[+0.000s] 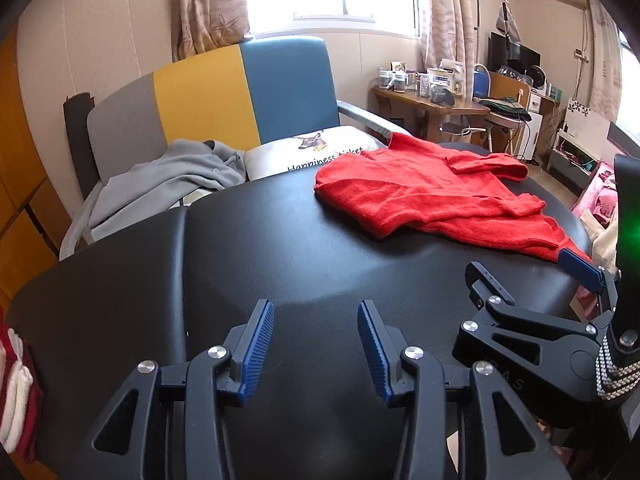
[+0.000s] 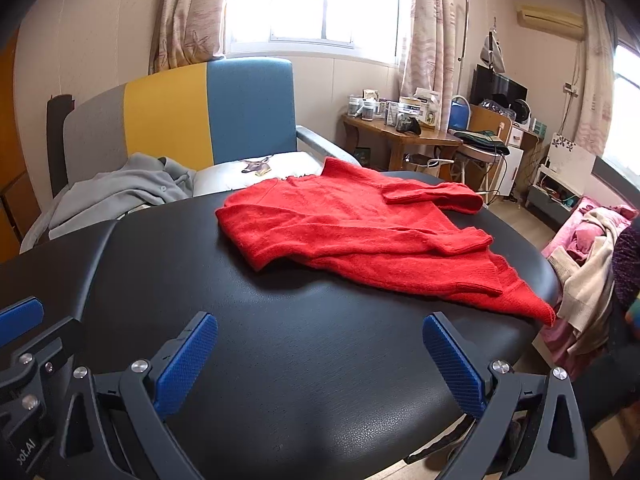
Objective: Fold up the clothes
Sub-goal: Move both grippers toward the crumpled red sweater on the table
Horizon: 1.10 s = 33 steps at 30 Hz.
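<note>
Fingers of left gripper (image 1: 316,354) and right gripper (image 2: 320,364) spread, empty. Red sweater (image 2: 360,232) rumpled on table (image 2: 300,360), hem overhanging far edge. Risk: dragging it off, bunching sleeves.

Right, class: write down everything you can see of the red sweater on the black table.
The sweater is bright red, a soft fuzzy knit with ribbed cuffs and hem. It lies flat but rumpled on the far right part of the table, collar toward the chair, both sleeves folded across the body, one hem corner reaching the table's right edge. Only the table touches it; both tools are open and short of it.
</note>
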Each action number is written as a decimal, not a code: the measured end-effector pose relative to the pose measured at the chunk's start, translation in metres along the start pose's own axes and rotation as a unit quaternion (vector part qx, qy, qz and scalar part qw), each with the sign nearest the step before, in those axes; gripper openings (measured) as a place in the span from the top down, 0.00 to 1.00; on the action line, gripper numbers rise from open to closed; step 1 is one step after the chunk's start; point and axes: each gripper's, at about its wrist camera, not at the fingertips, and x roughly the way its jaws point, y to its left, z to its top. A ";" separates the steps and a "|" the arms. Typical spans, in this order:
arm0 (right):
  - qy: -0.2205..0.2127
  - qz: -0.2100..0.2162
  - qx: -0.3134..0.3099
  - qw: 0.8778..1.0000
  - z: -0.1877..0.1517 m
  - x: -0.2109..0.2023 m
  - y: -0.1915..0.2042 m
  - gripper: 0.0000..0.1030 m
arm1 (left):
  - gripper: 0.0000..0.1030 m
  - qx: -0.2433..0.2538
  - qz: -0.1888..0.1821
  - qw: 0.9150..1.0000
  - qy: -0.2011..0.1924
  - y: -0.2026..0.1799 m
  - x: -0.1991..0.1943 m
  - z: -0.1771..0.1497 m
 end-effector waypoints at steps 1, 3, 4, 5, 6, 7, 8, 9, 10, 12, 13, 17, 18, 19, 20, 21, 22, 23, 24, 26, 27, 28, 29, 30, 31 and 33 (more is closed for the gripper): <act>-0.001 0.001 0.000 1.000 -0.001 0.000 0.000 0.00 | 0.57 0.001 0.000 1.000 0.004 0.000 0.002 -0.001; 0.001 0.002 0.000 1.000 -0.002 0.000 -0.002 0.00 | 0.57 0.003 0.001 1.000 0.012 -0.001 0.005 -0.002; 0.002 0.002 -0.002 1.000 -0.003 0.000 -0.001 0.00 | 0.57 0.004 0.001 1.000 0.015 -0.001 0.006 -0.003; 0.002 0.001 -0.006 1.000 -0.005 0.001 0.001 0.00 | 0.57 0.005 0.002 1.000 0.019 -0.001 0.008 -0.004; 0.003 0.000 -0.009 1.000 -0.006 0.002 0.003 0.00 | 0.56 0.006 0.002 1.000 0.023 -0.001 0.010 -0.004; 0.003 -0.001 -0.013 1.000 -0.008 0.001 0.006 0.00 | 0.56 0.006 0.003 1.000 0.027 -0.002 0.011 -0.005; 0.005 -0.001 -0.017 1.000 -0.007 0.003 0.008 0.00 | 0.56 0.007 0.003 1.000 0.030 -0.002 0.013 -0.006; 0.008 -0.001 -0.020 1.000 -0.005 0.005 0.010 0.00 | 0.56 0.006 0.002 1.000 0.030 0.001 0.013 -0.008; 0.008 -0.002 -0.025 1.000 -0.004 0.007 0.012 0.00 | 0.56 0.003 0.002 1.000 0.028 0.007 0.011 -0.013; 0.009 -0.004 -0.032 0.999 -0.004 0.011 0.016 0.00 | 0.56 0.005 0.015 0.999 0.029 0.010 0.015 -0.017; 0.011 -0.002 -0.034 0.999 -0.005 0.012 0.017 0.00 | 0.56 0.002 0.019 0.999 0.031 0.014 0.016 -0.018; 0.020 0.002 -0.044 0.999 -0.011 0.017 0.025 0.00 | 0.56 -0.009 0.030 0.999 0.043 0.028 0.028 -0.024; 0.022 0.005 -0.046 0.999 -0.013 0.018 0.026 0.00 | 0.56 -0.007 0.038 0.998 0.046 0.032 0.033 -0.027; 0.021 0.013 -0.047 0.999 -0.014 0.020 0.028 0.00 | 0.56 -0.006 0.046 0.998 0.050 0.036 0.037 -0.030; 0.019 0.022 -0.048 0.998 -0.015 0.021 0.029 0.00 | 0.56 -0.006 0.054 0.997 0.055 0.041 0.043 -0.034; 0.017 0.031 -0.050 0.998 -0.016 0.023 0.030 0.00 | 0.56 -0.005 0.062 0.996 0.062 0.046 0.049 -0.038; 0.014 0.047 -0.049 0.998 -0.017 0.025 0.029 0.00 | 0.55 -0.007 0.065 0.995 0.068 0.052 0.054 -0.043; 0.017 0.067 -0.047 0.996 -0.018 0.028 0.028 0.00 | 0.55 -0.017 0.061 0.995 0.076 0.060 0.060 -0.049; 0.037 0.095 -0.037 0.994 -0.019 0.037 0.024 0.00 | 0.55 -0.027 0.057 0.994 0.084 0.067 0.065 -0.054; 0.067 0.142 -0.012 0.988 -0.021 0.054 0.011 0.02 | 0.55 -0.046 0.049 0.993 0.099 0.082 0.075 -0.065; 0.071 0.154 0.001 0.986 -0.018 0.061 0.002 0.04 | 0.55 -0.055 0.045 0.992 0.106 0.090 0.081 -0.070; 0.075 0.164 0.014 0.984 -0.014 0.069 -0.009 0.05 | 0.55 -0.065 0.041 0.991 0.114 0.097 0.086 -0.075; 0.072 0.164 0.020 0.984 -0.009 0.074 -0.016 0.05 | 0.54 -0.074 0.037 0.989 0.121 0.105 0.091 -0.081; 0.064 0.155 0.026 0.985 0.000 0.081 -0.025 0.03 | 0.49 -0.084 0.033 0.988 0.129 0.112 0.096 -0.086; 0.057 0.146 0.030 0.987 0.009 0.086 -0.033 0.03 | 0.45 -0.094 0.029 0.986 0.136 0.120 0.102 -0.091; 0.051 0.132 0.039 0.989 0.031 0.107 -0.047 0.00 | 0.39 -0.117 0.007 0.983 0.140 0.134 0.108 -0.097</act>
